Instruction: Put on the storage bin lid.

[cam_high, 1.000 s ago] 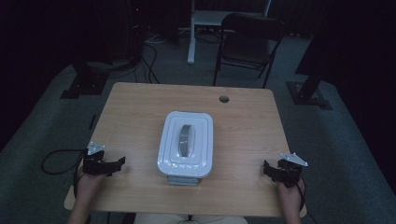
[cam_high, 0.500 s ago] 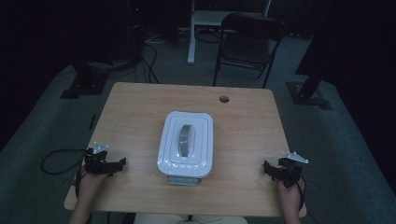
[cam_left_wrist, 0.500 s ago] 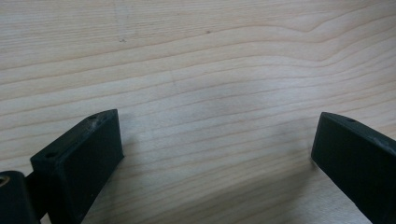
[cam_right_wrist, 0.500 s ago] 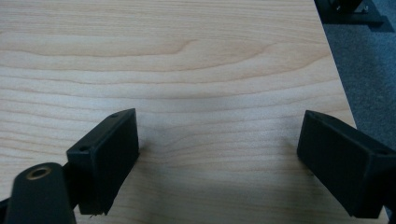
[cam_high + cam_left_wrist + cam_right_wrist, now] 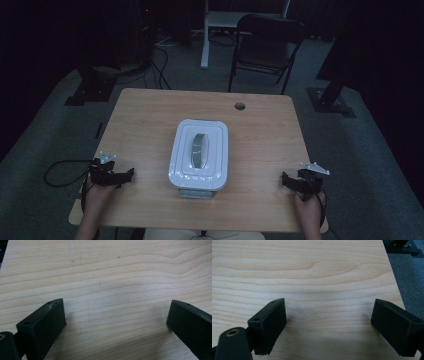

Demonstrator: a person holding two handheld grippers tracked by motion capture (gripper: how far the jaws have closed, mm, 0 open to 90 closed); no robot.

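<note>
White rectangular plastic lidded container (image 5: pixel 199 154) with grey handle sits mid-bench (image 5: pixel 270 130); left hand-held gripper (image 5: pixel 131 173) and right hand-held gripper (image 5: pixel 284 180), both released, haven't moved.

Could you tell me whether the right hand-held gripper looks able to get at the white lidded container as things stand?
Probably yes. The right hand-held gripper sits with jaws open near the table's right edge, and only bare wood lies between it and the white lidded container at the centre.
</note>
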